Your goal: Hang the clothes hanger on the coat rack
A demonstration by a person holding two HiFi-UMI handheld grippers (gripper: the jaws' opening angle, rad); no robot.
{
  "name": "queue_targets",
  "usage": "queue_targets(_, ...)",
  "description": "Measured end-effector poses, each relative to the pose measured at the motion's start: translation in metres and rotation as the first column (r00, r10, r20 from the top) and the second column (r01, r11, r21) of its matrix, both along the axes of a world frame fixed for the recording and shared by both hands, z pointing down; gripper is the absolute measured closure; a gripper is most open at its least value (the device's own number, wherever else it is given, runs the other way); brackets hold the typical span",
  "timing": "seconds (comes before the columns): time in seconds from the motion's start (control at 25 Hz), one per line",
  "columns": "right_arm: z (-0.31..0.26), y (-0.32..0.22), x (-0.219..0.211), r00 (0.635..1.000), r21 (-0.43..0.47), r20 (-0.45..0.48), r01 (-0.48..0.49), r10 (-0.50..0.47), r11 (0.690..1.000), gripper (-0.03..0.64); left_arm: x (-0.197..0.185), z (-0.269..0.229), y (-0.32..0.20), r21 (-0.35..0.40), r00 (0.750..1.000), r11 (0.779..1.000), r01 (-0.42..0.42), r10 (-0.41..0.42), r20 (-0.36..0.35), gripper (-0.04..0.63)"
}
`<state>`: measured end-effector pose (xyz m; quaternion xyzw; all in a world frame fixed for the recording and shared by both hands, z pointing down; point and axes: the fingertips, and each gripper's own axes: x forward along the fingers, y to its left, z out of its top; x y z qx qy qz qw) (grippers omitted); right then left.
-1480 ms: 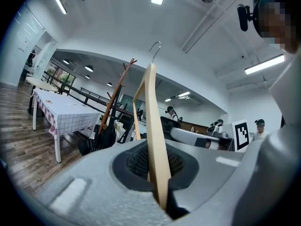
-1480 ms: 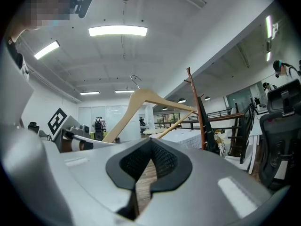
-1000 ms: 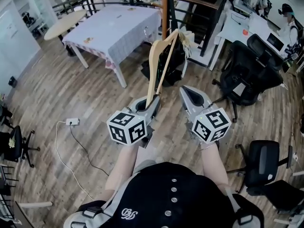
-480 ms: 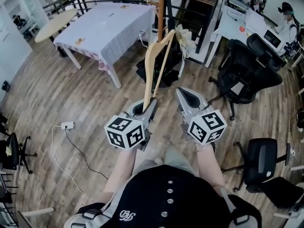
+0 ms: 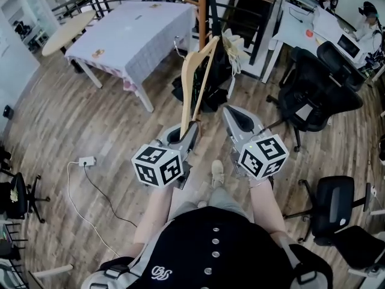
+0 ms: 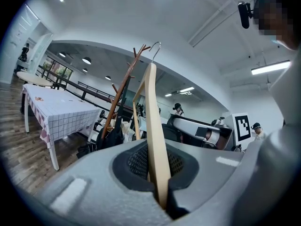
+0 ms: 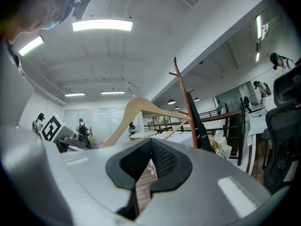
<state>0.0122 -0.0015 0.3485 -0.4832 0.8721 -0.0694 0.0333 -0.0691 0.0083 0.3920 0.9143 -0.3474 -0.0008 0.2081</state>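
The coat rack is looming larger ahead of both tongs than a moment ago, so the carry is nearing it; the left gripper is still clenching the hanger by one arm's end; the right gripper is riding closed, empty; the pale wooden hanger is standing upright above the left jaws, hook topmost, clear of the rack.

A person wears a black top with a row of small white buttons and a white logo at lower left, and a pale shoe. The left gripper and right gripper have smooth grey shells, each carrying a black-and-white marker cube.
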Motion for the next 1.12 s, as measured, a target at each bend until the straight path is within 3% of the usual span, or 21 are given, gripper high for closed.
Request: queue_targets(1.12, -0.009, -0.221, 0.046, 0.997, 0.009, 0.008, 0.081, -0.081, 0.997, 0.617, 0.042, -0.012, -0.204, 0.024, 0.998, 0.998, 0.057, -0.057, 0.016, 0.595)
